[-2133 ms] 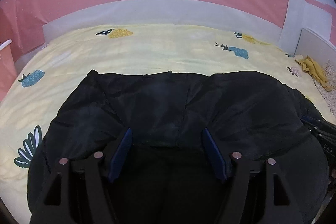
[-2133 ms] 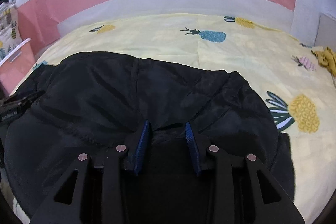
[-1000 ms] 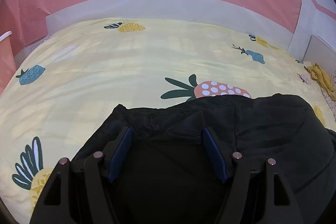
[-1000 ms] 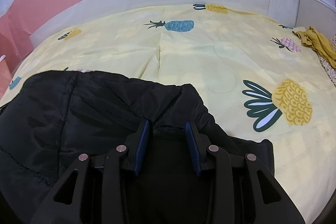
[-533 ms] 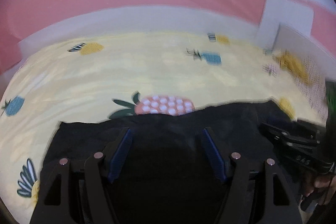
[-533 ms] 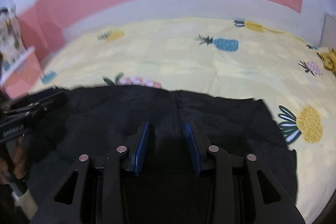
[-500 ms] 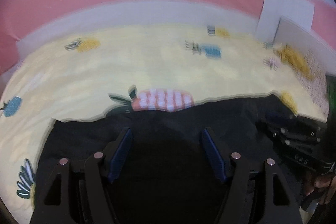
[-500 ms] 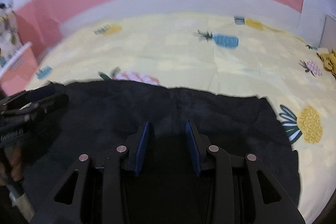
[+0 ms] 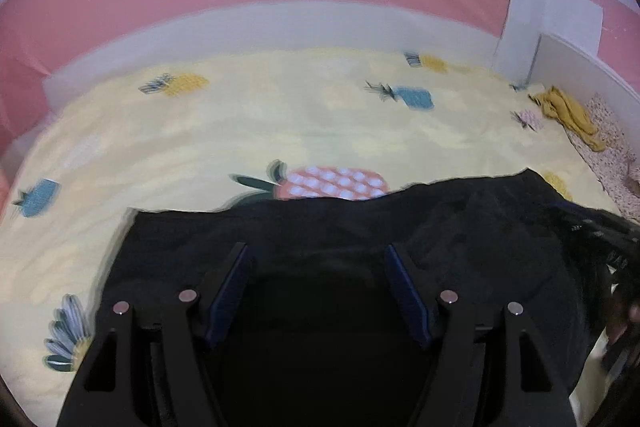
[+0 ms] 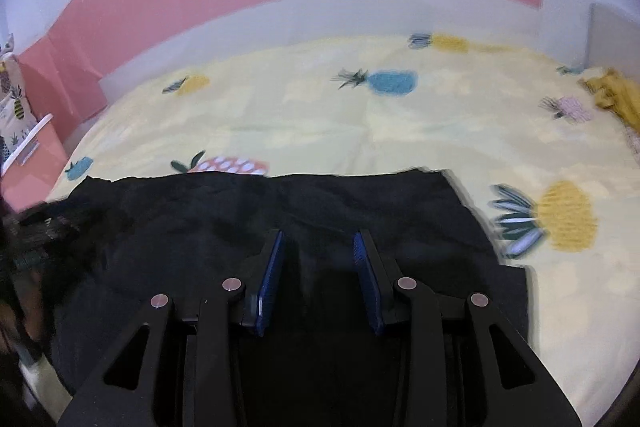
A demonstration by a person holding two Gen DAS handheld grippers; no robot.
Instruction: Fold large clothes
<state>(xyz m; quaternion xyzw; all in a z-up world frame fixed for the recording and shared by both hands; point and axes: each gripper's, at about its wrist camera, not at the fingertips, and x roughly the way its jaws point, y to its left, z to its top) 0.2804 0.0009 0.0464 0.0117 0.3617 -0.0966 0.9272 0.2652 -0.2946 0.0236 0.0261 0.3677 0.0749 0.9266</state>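
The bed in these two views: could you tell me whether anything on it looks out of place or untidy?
One thing stands out: a crumpled mustard-yellow cloth lies bunched at the far right corner of the pineapple-print sheet, apart from the black garment being folded. The garment's far edge lies fairly straight; both views are motion-blurred.

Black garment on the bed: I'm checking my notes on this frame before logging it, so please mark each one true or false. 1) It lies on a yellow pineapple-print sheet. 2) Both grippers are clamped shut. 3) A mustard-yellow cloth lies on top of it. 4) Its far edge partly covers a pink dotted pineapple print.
1) True: the black garment lies on the yellow pineapple-print sheet.
2) False: the left gripper and the right gripper both show a gap between their fingers, over the dark fabric.
3) False: the mustard-yellow cloth lies apart, near the sheet's far right edge.
4) True: the pink dotted pineapple print shows just above the garment's edge.
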